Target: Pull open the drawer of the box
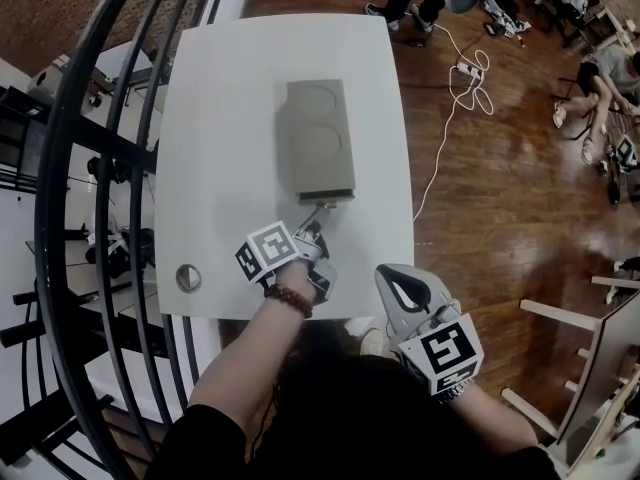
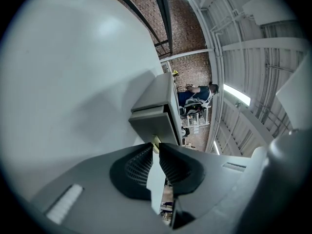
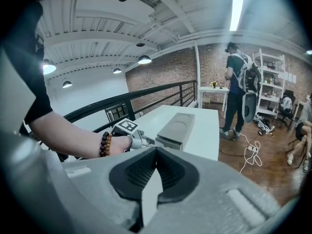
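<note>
No words, numbers or brands can be read. The only printed signs are black-and-white square code patterns on two cubes. One white marker cube [image 1: 268, 251] is at 7 o'clock from the grey rectangular box [image 1: 318, 138], and its twin cube [image 1: 447, 351] is at 5 o'clock.

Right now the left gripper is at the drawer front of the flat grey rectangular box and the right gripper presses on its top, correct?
No. The head view shows the right gripper by the white table's near corner, shut and empty, touching nothing. The left gripper is at the flat grey rectangular box's drawer front.

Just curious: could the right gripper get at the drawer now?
Probably not cleanly: the left gripper sits clamped at the drawer front, in the way, while the right gripper hangs shut off the table's near edge.
</note>
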